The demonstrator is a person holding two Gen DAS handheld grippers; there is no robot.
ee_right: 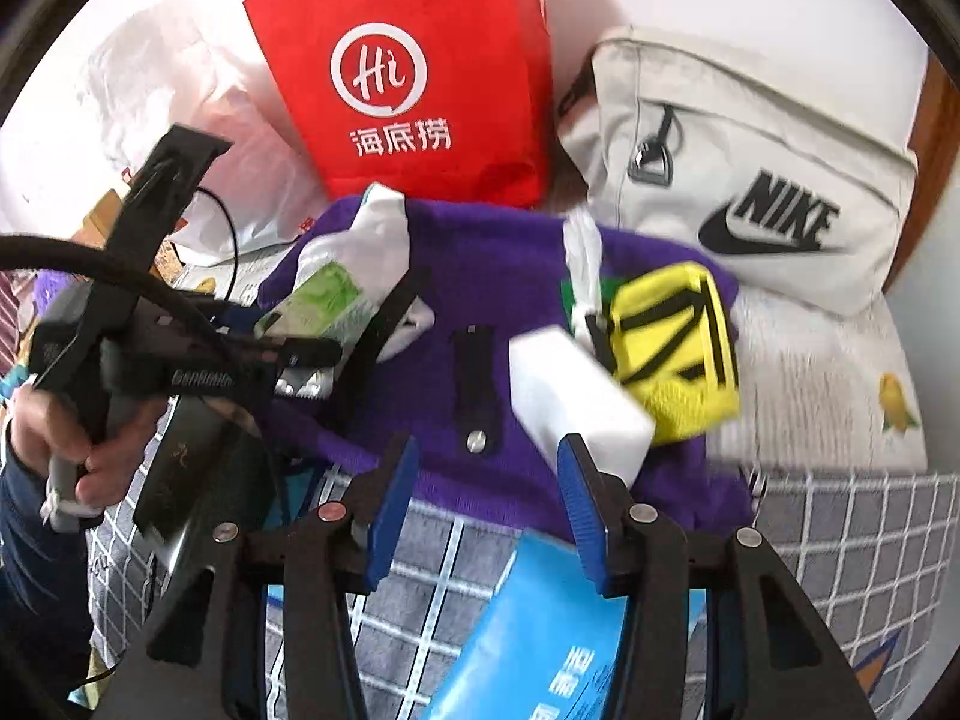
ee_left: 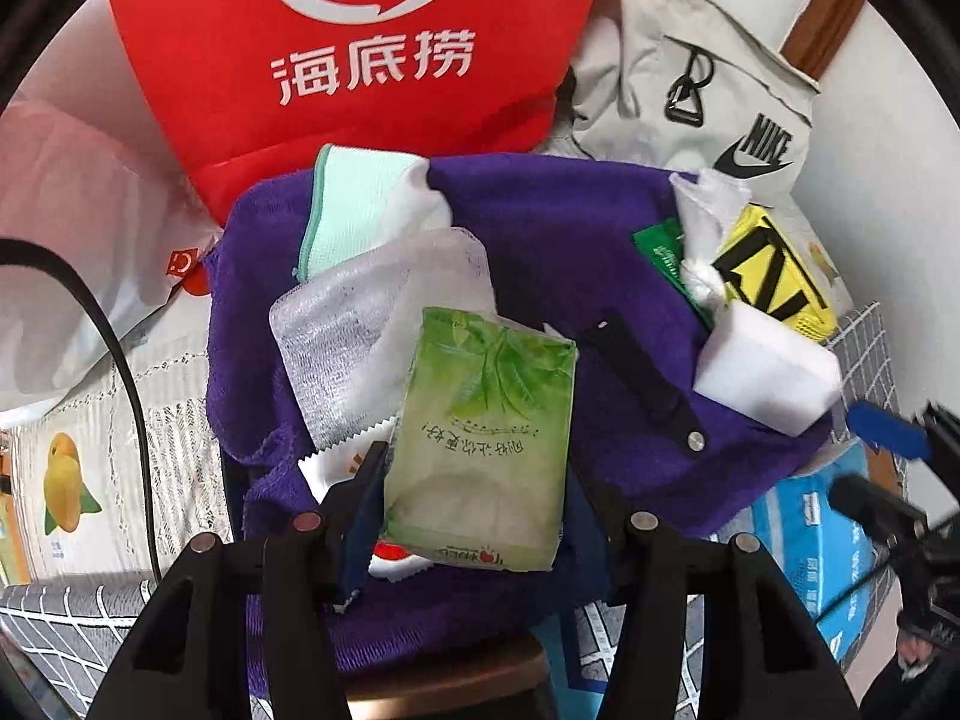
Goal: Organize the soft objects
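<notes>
My left gripper [ee_left: 474,480] is shut on a green tissue pack [ee_left: 480,438] and holds it above a purple cloth [ee_left: 558,240]. The pack also shows in the right wrist view [ee_right: 327,297], held by the left gripper [ee_right: 336,330]. On the cloth lie a white mesh cloth [ee_left: 360,312], a mint-edged white sock [ee_left: 360,204], a white sponge block [ee_left: 768,372] and a yellow pouch [ee_left: 774,276]. My right gripper [ee_right: 486,480] is open and empty, just in front of the white sponge block [ee_right: 576,402] and the purple cloth [ee_right: 498,264].
A red paper bag [ee_right: 414,78] and a beige Nike bag [ee_right: 750,180] stand behind the cloth. A blue tissue box [ee_right: 540,630] lies on the grey checked bedding [ee_right: 840,540] below my right gripper. A white plastic bag [ee_left: 78,228] lies at the left.
</notes>
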